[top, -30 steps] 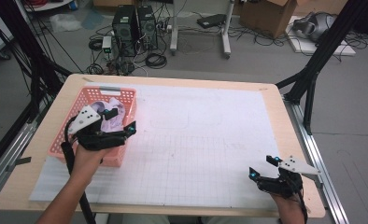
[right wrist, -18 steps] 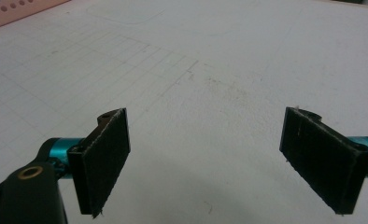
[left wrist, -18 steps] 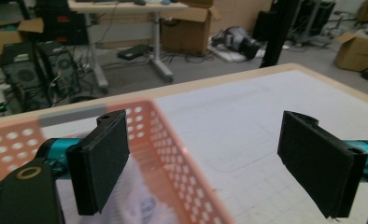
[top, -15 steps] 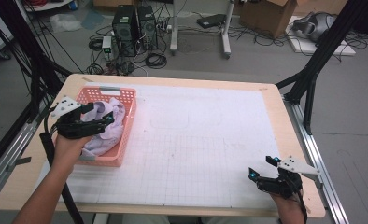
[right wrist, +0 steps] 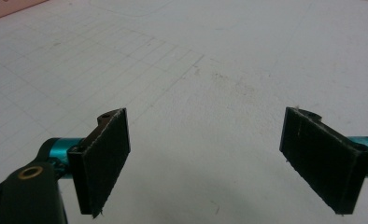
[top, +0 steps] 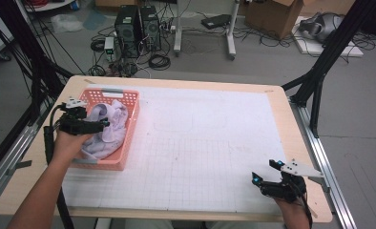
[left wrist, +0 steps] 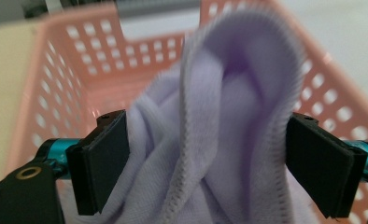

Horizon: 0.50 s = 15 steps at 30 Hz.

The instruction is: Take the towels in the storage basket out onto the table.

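Observation:
A pink plastic basket stands at the table's left side with a lavender cloth bundled inside it. My left gripper reaches into the basket from its left edge. In the left gripper view the cloth bulges between the two wide-apart jaws of my left gripper, with the basket wall behind it. My right gripper rests near the table's front right corner. Its jaws stand open over the bare white mat.
A white gridded mat covers most of the wooden table. Black frame posts stand at the table's left and right sides. Computer towers, cables and cardboard boxes lie on the floor beyond the far edge.
Over the last second my left gripper has shifted left, from above the basket's front to its left edge, and the cloth has settled lower in the basket. The right gripper has stayed still.

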Each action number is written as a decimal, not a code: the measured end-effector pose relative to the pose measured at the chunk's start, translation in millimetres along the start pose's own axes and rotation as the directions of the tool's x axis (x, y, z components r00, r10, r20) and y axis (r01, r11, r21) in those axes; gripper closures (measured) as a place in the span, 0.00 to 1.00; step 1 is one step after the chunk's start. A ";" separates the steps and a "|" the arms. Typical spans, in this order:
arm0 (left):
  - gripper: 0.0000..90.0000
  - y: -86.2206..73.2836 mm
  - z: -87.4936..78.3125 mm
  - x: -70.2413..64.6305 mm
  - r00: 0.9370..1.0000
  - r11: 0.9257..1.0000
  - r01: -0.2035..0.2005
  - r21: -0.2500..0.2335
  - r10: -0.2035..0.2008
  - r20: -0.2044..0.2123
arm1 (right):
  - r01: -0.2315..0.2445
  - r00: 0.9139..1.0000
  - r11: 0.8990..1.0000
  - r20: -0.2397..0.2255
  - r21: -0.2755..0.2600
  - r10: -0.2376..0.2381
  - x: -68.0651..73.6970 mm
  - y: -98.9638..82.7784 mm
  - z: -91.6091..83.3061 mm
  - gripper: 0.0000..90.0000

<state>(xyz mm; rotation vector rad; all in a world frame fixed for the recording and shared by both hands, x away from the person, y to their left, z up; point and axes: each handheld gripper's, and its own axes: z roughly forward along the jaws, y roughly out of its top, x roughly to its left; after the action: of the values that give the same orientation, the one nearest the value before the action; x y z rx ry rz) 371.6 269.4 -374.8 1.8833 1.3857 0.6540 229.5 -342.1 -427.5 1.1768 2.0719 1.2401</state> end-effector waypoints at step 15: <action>0.10 -10.2 43.2 6.1 0.998 0.978 0.064 0.200 -0.061 -0.020 | 0.003 1.000 1.000 -0.003 0.004 -0.003 -0.9 -1.1 -0.9 0.16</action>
<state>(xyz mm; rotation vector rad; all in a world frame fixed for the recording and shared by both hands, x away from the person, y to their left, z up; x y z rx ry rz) 399.3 266.8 -409.9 1.9844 1.5630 0.5137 228.8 -343.6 -428.1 1.1738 2.0787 1.2370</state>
